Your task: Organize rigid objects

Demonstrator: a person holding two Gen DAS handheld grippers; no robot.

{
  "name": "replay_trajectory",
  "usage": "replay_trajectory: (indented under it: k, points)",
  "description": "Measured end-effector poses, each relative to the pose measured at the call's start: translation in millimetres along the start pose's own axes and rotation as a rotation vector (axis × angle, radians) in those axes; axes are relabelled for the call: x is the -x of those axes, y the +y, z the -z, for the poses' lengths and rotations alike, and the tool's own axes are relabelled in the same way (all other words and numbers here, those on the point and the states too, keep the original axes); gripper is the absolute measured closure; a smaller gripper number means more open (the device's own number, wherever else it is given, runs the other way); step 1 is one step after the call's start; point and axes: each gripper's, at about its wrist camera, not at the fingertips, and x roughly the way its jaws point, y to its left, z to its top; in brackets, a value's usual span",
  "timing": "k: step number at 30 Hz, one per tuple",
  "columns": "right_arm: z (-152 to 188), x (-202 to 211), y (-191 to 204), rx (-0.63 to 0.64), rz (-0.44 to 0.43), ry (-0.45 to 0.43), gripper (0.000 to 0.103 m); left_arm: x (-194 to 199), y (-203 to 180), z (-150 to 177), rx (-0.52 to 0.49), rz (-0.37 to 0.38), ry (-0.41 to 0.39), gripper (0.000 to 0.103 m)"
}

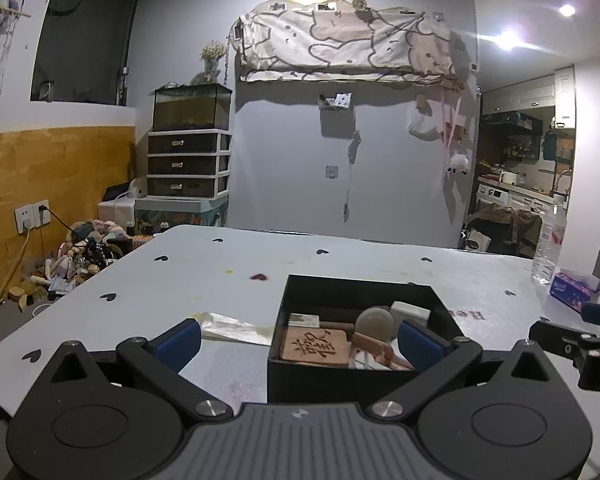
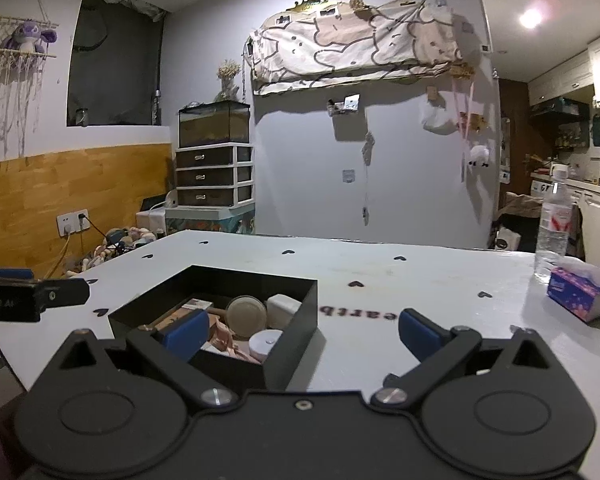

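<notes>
**Box packed, both grippers empty**

With the black box (image 1: 352, 364) sitting dead ahead of the left gripper (image 1: 300, 340), this looks close to the finish. Both sets of jaws stand wide apart, blue pads spread to the limit, nothing between them. The right gripper (image 2: 300, 334) hangs just as wide and just as empty, the box off to its left and close in front.

Look inside the box: a wooden tile (image 1: 314, 348) with a carved character lies flat nearest the left gripper, a round disc (image 1: 374, 320) leans beside it, and a white block (image 1: 410, 310) sits toward the far corner. From the right wrist view a white round lid (image 2: 266, 342) shows at the near corner as well. Pinkish pieces fill the gaps; what they are I cannot tell.

Outside the box, just beyond the left pad of the left gripper, a clear wrapper (image 1: 236, 326) lies on the table (image 1: 220, 268). That looks soft, so probably not part of this job. Far off to the right stand a bottle (image 2: 554, 224) and a tissue pack (image 2: 580, 294), well apart from the action.

No loose rigid item shows on the table, so my call is that the sorting is done or nearly done.
</notes>
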Motion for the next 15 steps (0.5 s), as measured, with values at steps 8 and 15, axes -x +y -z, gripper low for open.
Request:
replay_trajectory:
  k: [8, 15]
  points:
    - [8, 23, 0, -0.005, 0.032, -0.025, 0.001, 23, -8, 15, -0.027, 0.004, -0.021, 0.0]
    - [11, 31, 1, 0.0, 0.053, -0.039, 0.001, 30, -13, 22, -0.038, 0.024, -0.016, 0.0]
